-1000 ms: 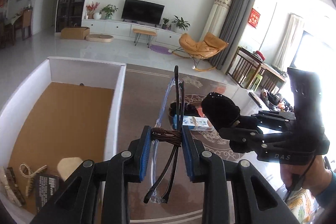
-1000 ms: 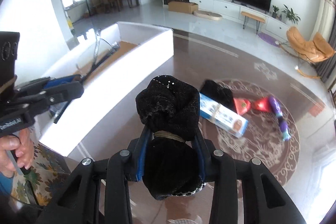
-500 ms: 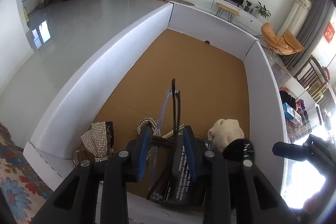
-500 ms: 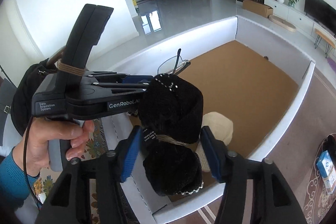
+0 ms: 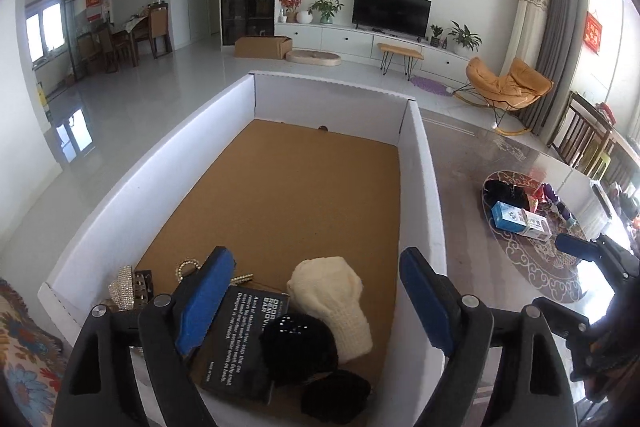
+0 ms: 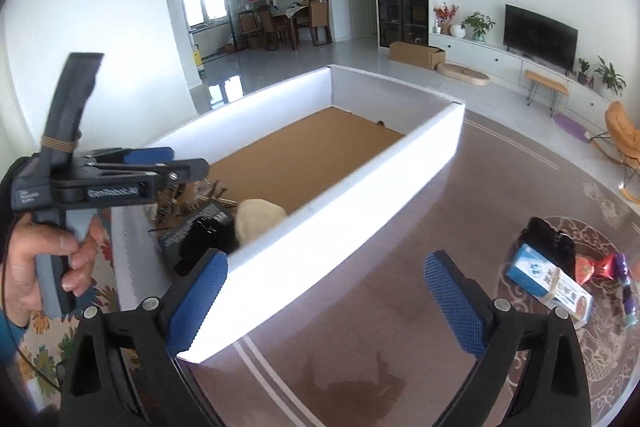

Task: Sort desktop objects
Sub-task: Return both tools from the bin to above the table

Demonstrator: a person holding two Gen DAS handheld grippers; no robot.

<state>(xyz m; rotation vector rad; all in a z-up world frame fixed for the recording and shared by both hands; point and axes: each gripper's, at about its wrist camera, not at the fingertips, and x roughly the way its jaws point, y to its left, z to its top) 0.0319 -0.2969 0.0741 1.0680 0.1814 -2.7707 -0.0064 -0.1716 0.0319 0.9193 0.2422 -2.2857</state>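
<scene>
The table (image 6: 360,327) is carrying a white box (image 5: 424,187) with a brown floor. At the box's near end a black card (image 5: 236,339), a cream hat (image 5: 336,295), a black hat (image 5: 298,349) and sparkly clips (image 5: 124,287) are lying together. A blue carton (image 6: 548,285) and wrapped sweets (image 6: 600,267) are sitting well apart on the round mat (image 6: 600,347). The left gripper (image 5: 316,301) is hanging over the box, its fingers (image 5: 204,301) opening wide and gripping nothing. The right gripper (image 6: 328,303) is hovering by the box's wall, its fingers (image 6: 454,305) opening too, empty.

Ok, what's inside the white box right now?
Inside the white box, at its near end: a cream knit piece, a black knit bundle, a black printed card, and glittery accessories. The glasses aren't visible; they may be hidden behind the claw.
</scene>
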